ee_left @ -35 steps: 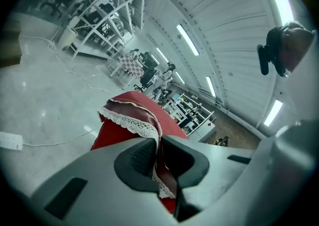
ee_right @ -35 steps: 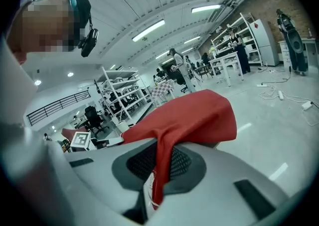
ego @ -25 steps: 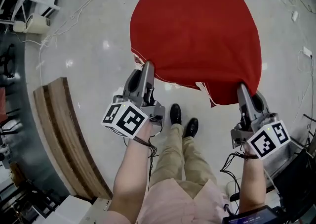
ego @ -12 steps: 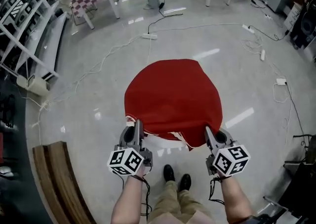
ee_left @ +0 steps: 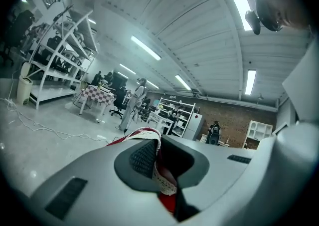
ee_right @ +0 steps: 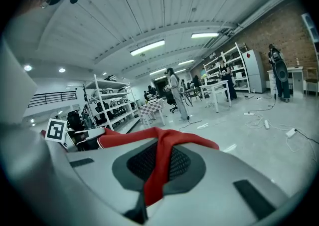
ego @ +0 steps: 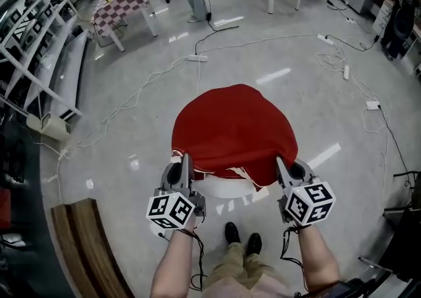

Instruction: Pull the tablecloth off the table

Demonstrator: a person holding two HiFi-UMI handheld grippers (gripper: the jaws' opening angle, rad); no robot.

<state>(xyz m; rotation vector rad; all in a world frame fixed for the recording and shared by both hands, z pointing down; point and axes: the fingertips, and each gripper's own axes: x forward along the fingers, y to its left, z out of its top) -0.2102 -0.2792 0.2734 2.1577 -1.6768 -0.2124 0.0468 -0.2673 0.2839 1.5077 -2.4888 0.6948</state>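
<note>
Grey workshop floor (ego: 112, 132) all round. Clamped tight on the cloth (ego: 233, 125) hem: left tongs (ego: 186, 162), right tongs (ego: 281, 164), near edge lifted. Rest of cloth drapes the round tabletop (ego: 223, 188), white rim showing. Risk: thin hem slips from the pads, or an uneven pull snags cloth on the far rim.

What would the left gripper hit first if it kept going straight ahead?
Probably the red tablecloth: the left gripper is shut on its edge, and the cloth humps up right ahead. Whether it would then hit the table underneath is hard to tell.
</note>
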